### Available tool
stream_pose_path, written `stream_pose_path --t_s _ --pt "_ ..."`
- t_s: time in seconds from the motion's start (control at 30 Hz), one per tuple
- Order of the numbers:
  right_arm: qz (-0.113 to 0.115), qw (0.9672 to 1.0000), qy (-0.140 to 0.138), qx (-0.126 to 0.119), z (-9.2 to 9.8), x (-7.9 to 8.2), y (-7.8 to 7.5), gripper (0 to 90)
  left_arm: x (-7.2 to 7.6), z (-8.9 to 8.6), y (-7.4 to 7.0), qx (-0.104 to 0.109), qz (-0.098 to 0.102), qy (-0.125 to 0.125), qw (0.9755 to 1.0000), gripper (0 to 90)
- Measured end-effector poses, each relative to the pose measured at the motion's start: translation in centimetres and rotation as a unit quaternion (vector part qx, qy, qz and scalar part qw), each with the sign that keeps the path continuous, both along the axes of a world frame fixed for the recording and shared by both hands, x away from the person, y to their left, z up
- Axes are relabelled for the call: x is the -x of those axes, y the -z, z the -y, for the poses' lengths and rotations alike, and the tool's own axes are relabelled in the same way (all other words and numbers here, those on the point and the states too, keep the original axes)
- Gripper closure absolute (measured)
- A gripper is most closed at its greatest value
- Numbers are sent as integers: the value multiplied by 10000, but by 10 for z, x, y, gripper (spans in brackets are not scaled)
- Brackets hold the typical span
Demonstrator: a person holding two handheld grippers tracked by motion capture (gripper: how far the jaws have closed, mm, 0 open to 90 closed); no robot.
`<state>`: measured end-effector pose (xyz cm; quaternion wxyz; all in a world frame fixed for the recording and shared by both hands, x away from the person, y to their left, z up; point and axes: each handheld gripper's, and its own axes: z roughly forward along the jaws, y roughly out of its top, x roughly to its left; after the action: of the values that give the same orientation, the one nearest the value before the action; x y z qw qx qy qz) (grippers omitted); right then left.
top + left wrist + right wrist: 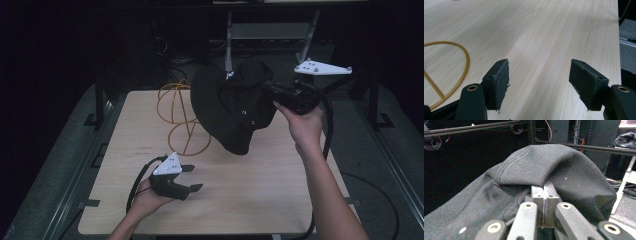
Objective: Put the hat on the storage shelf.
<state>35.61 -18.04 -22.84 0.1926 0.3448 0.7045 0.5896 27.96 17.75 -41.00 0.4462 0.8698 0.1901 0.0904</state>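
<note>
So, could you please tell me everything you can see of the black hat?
The black hat is a soft bucket-style hat of woven cloth, with rows of stitching on its brim and small eyelets on the crown. It hangs limp and crumpled above the wooden table, lifted clear of it. The right gripper is shut on a fold of its fabric. It hangs beside the yellow wire stand.

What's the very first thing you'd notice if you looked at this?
A floppy black hat hangs in the air over the far side of the wooden table, pinched by the right gripper. Behind it on the table stands a yellow wire stand. Near the front edge, the left gripper waits open with nothing in it.
</note>
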Motion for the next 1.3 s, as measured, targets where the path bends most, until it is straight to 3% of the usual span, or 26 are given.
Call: stream_pose_path --t_s 1.13,1.3 --pt "-30 9992 -387 2 -66 -40 -21 894 0 -1 1 51 -71 -5 10000 311" --pt "-52 9990 -437 -15 -78 -47 -23 894 0 0 1 -21 -66 56 10000 309"
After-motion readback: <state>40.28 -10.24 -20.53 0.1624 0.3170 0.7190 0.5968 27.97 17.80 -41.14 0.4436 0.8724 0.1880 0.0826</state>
